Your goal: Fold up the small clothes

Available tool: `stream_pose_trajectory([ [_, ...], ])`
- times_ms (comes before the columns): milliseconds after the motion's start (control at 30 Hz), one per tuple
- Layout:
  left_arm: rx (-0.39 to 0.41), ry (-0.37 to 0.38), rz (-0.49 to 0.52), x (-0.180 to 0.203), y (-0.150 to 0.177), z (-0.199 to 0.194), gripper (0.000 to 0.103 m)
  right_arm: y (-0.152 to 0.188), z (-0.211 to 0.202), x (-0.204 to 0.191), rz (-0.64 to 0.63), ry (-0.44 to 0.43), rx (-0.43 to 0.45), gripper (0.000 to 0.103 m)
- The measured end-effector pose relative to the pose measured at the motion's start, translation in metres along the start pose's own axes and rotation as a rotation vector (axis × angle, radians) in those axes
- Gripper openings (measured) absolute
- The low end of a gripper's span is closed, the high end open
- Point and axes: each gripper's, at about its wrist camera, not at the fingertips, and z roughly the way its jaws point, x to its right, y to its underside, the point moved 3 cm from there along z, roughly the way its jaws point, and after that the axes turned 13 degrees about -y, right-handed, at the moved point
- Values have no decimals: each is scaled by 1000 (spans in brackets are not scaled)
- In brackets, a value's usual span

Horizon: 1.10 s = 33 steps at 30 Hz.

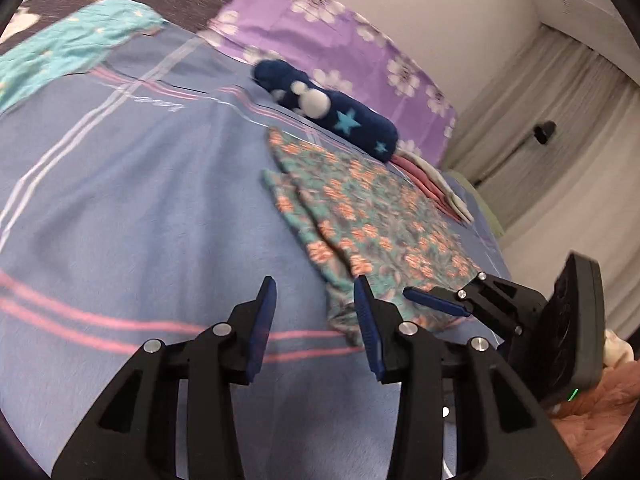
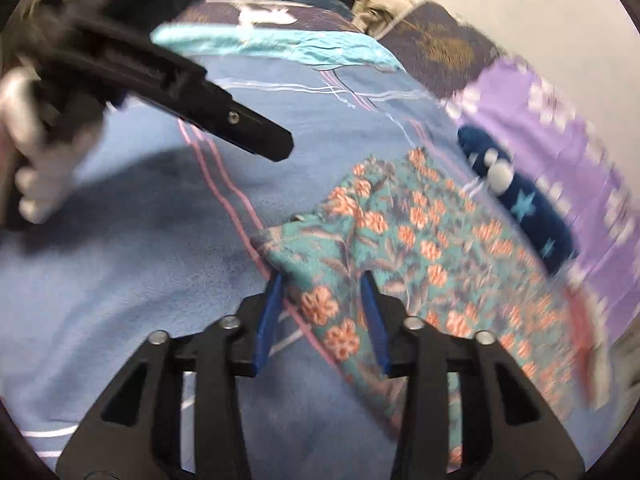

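A small teal garment with orange flowers lies spread on the blue striped bedsheet; it also shows in the right wrist view. My left gripper is open and empty, just left of the garment's near corner. My right gripper is open with its jaws astride the garment's near edge, not closed on it. The right gripper also shows in the left wrist view, low over the garment's near edge. The left gripper's body crosses the upper left of the right wrist view.
A rolled dark blue sock with stars lies beyond the garment, by a purple floral pillow. Pink and white folded cloth lies at the garment's far right. A turquoise cloth lies at the far left. Curtains hang at the right.
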Motion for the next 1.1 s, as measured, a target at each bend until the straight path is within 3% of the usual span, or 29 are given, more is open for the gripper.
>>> stream_pose_trajectory([
  [67, 22, -1, -60, -11, -3, -5, 41, -6, 10, -17, -122, 66, -1, 40],
  [100, 30, -18, -93, -18, -5, -7, 40, -8, 16, -23, -160, 97, -14, 7],
  [133, 35, -29, -111, -22, -6, -9, 39, -10, 19, -26, -167, 112, -32, 4],
  [300, 59, -55, -133, -32, -10, -19, 39, -16, 4, -11, 22, 20, 29, 3],
  [367, 55, -46, -143, -33, -9, -18, 39, -13, 2, -9, 51, -33, 41, 10],
  [433, 42, -35, -140, -28, -6, -14, 39, -10, -2, -14, 47, -94, 42, 25],
  [500, 29, -12, -131, -21, -2, -11, 39, -2, -20, -8, 85, -141, 79, 26],
  [600, -6, 49, -84, 2, 14, -5, 40, 31, -55, 38, 334, -170, 131, 26],
  [667, -47, 74, -60, 17, 25, 2, 41, 74, -83, 85, 572, -146, 171, 26],
  [733, -97, 83, -49, 26, 34, 11, 41, 139, -113, 135, 842, -83, 200, 26],
  [867, -164, 130, -43, 47, 45, 27, 41, 274, -163, 188, 1362, 5, 298, 28],
  [967, -182, 131, -63, 52, 45, 37, 41, 329, -173, 199, 1563, -31, 375, 33],
  [1067, -177, 124, -109, 51, 41, 45, 40, 343, -164, 203, 1636, -133, 447, 54],
  [1100, -174, 122, -127, 50, 39, 47, 33, 343, -158, 205, 1648, -164, 461, 61],
])
